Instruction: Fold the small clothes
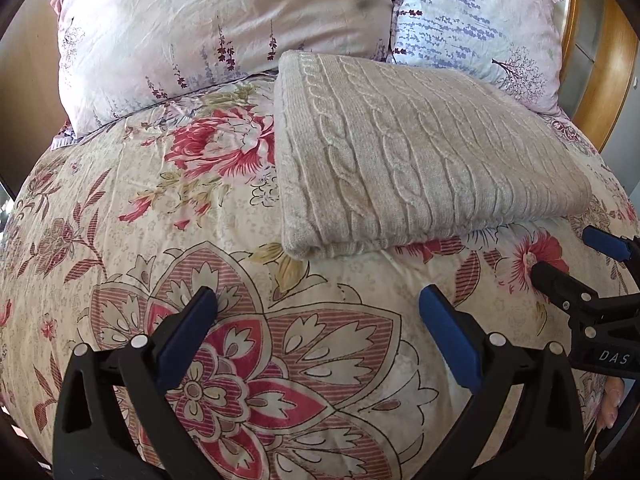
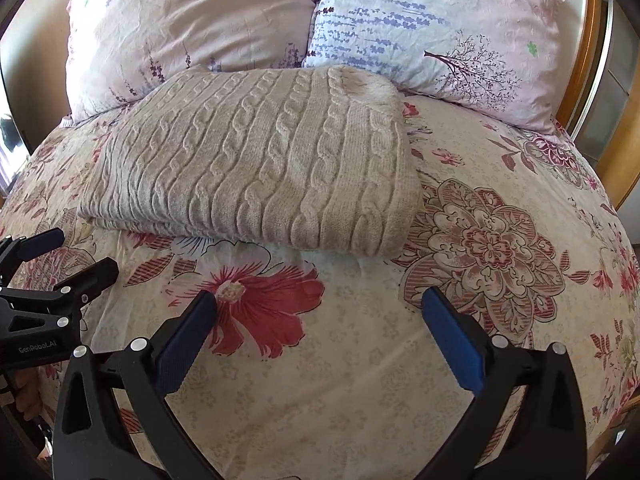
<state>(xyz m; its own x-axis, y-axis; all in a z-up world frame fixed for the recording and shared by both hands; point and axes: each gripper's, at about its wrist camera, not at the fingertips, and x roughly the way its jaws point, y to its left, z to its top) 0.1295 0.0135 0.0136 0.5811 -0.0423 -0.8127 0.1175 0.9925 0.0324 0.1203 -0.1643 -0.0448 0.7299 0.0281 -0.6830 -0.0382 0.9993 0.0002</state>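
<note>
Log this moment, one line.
sweater: folded, on bed | left gripper: open, empty | right gripper: open, empty

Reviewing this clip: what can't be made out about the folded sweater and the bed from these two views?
- Sweater: its underside and inner layers, hidden by its own top fold in both views.
- Bedspread under the sweater: covered.
- Right pillow: lower edge hidden behind the sweater, left wrist view.
- Headboard: cut off by the fisheye edge.

the left tongs (image 1: 318, 300) and right tongs (image 2: 319, 300) are black with blue pads (image 1: 450, 336) and round silver screws (image 2: 139, 345). white letters sit on their sides.
</note>
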